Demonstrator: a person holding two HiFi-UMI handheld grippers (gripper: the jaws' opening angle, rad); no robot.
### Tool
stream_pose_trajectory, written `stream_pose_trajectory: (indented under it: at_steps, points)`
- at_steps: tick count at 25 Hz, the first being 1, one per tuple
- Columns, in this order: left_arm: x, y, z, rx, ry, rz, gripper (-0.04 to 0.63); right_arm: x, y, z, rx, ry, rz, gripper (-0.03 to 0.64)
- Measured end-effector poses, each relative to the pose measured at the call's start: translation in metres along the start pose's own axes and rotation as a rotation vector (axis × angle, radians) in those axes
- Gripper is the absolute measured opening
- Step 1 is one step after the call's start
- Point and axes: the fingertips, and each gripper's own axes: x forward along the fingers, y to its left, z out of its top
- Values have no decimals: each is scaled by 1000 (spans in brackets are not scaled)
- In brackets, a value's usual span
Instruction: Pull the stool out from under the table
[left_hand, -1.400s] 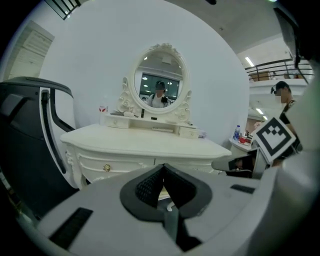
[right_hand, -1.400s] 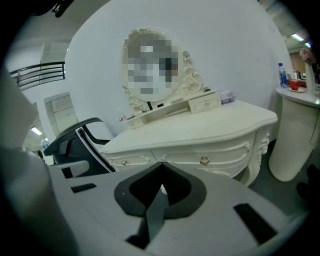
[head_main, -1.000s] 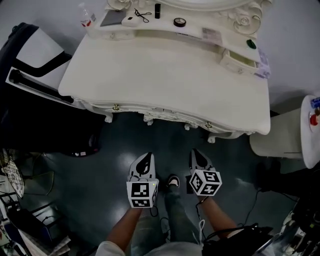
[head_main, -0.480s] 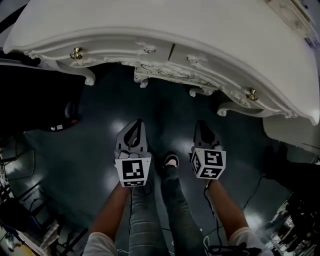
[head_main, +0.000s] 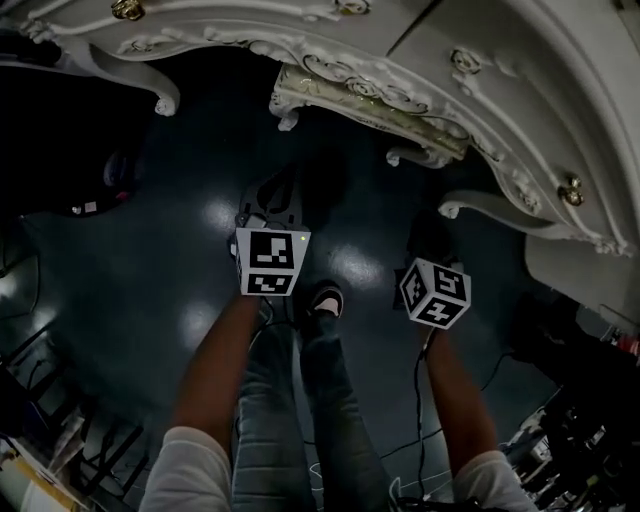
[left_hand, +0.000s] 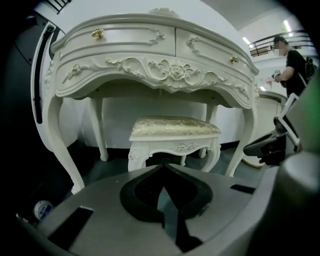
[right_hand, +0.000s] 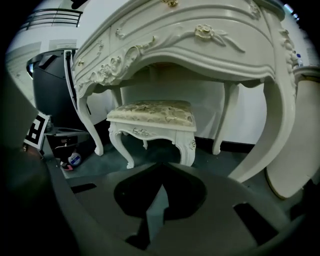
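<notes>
The white carved stool (left_hand: 175, 132) with a gold-patterned cushion stands under the ornate white dressing table (left_hand: 165, 45), between its curved legs. The right gripper view shows the same stool (right_hand: 152, 117) a short way ahead under the table (right_hand: 200, 45). From the head view only the stool's carved front edge (head_main: 370, 95) peeks out below the table's apron (head_main: 480, 60). My left gripper (head_main: 277, 190) and right gripper (head_main: 425, 240) hang low over the dark floor in front of the stool, apart from it. Both are shut with nothing between the jaws, as seen in the left gripper (left_hand: 164, 169) and right gripper (right_hand: 162, 169) views.
A large black case (right_hand: 50, 85) stands left of the table, with small items (right_hand: 74, 159) on the floor beside it. A white round cabinet (head_main: 590, 270) stands at the right. A person (left_hand: 295, 55) stands far right. My shoe (head_main: 325, 298) rests between the grippers, with cables behind it.
The head view has dropped from above the tabletop to below its edge, so the stool's front edge has come into sight. Both grippers have sunk toward the floor and stayed shut.
</notes>
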Motion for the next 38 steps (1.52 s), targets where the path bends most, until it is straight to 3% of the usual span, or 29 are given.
stream_pose_trajectory:
  at_steps: [3,9,15,17,21,25,28,31,34,38]
  points:
    - [11,9,-6,-48,0,19,10,15,-9,4,36,-9,-13,0]
    - [34,31,-9,-2,-5,78,11,41,-28,4,77,-18,-61,0]
    - [54,57,-14,-56,-8,77,16,62,-35,-2,108,-22,-81,2]
    - [59,63,-15,-60,-6,70,69,69,-37,-3,115,-25,-82,2]
    - [67,71,-20,-84,9,58,106,81,-41,-1,122,-27,-81,57]
    - [78,72,-24,-43,39,39,158,86,-45,3,101,-43,-96,67]
    - [88,72,-31,-29,79,24,241,84,-47,2,99,-43,-100,72]
    - [103,75,-34,8,105,39,260,80,-50,-2,97,-37,-108,74]
    - [121,82,-33,-4,128,56,264,77,-52,-6,102,-32,-118,74]
    - [138,85,-27,15,155,34,264,76,-53,-9,112,-29,-128,74]
